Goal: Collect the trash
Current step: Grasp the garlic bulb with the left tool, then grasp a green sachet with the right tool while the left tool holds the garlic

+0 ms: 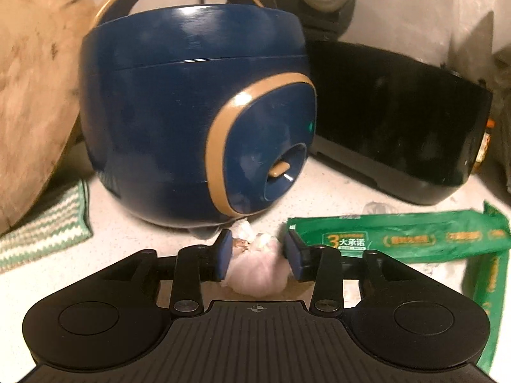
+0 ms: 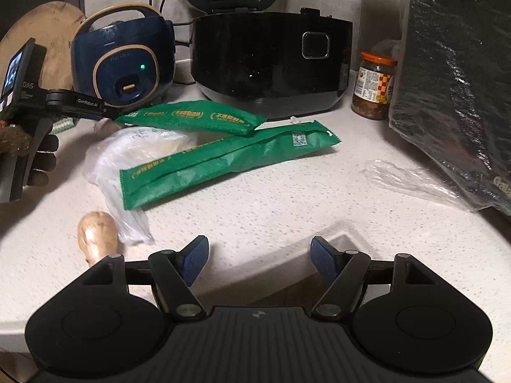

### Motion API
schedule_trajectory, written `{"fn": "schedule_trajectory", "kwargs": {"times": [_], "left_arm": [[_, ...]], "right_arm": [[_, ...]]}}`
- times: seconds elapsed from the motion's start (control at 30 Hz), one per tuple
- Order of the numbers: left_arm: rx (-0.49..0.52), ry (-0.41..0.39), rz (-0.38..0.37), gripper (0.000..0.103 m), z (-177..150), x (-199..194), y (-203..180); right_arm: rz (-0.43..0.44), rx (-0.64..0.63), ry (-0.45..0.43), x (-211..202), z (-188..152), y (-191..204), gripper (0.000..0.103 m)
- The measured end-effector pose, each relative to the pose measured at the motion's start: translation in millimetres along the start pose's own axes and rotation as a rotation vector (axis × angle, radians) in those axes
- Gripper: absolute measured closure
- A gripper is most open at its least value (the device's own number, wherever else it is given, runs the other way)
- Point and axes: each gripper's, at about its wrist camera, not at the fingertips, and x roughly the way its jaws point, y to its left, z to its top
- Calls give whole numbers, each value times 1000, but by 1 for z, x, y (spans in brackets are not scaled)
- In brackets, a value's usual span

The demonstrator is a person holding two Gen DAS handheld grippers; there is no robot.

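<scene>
Just in front of the blue rice cooker (image 1: 191, 121), a garlic bulb (image 1: 255, 274) lies on the counter between the left gripper (image 1: 258, 255) pads, parted and apparently not pressing it. Right of the cooker lie green wrappers (image 2: 223, 159); the right gripper (image 2: 259, 261) hovers, wide and empty, probably waiting.

Taking the blue rice cooker (image 2: 123, 63) as landmark: a wooden board (image 2: 48, 32) is leaning behind it to its left, and a black cooker (image 2: 271, 60) is standing just to its right. A jar (image 2: 373, 84) is sitting farther right, past the black cooker. Two wrappers (image 2: 223, 156) are lying on the countertop (image 2: 287, 207) in front, to its right. A garlic bulb (image 1: 255, 271) is resting just before its base, and a knitted cloth (image 1: 48, 233) is lying at its left front.
</scene>
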Motion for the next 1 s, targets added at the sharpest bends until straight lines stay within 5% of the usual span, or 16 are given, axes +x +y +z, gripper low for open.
{"fn": "schedule_trajectory", "kwargs": {"times": [0.2,0.33,0.53,0.73,0.9,1.0], "left_arm": [[63,16,32,50,3,9,-7],[-11,93,12,40,1,20,6],[-41,121,-42,42,-6,14,23],[-45,153,-168,42,-25,-38,24],[-12,156,-280,42,-56,-108,13],[41,150,-310,42,-76,-146,-1]], "right_arm": [[40,18,-49,0,-1,4,30],[82,19,-106,-6,-5,17,27],[212,-21,-143,-10,-10,50,25],[287,-40,-117,2,-13,81,25],[265,-56,-135,3,-19,94,26],[229,-79,-150,0,-22,100,35]]}}
